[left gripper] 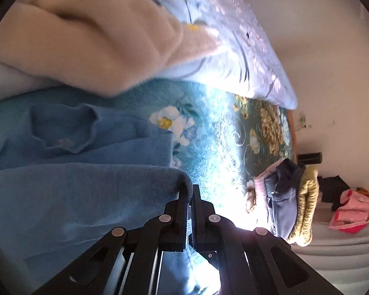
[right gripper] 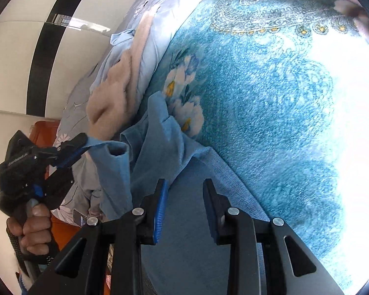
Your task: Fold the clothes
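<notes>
While left gripper (left gripper: 189,189) jaws pinch blue sweater (left gripper: 73,191) sleeve | right gripper (right gripper: 185,184) jaws spread | collar points away.

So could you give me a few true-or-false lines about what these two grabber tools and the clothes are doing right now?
1. The left gripper is shut on the blue sweater's sleeve. True.
2. The right gripper has its fingers clamped on the sweater. False: its fingers stand apart, hovering over the fabric.
3. The sweater lies on a teal floral blanket. True.
4. The beige fleece garment is held by a gripper. False: it lies loose by the pale blue quilt.
</notes>
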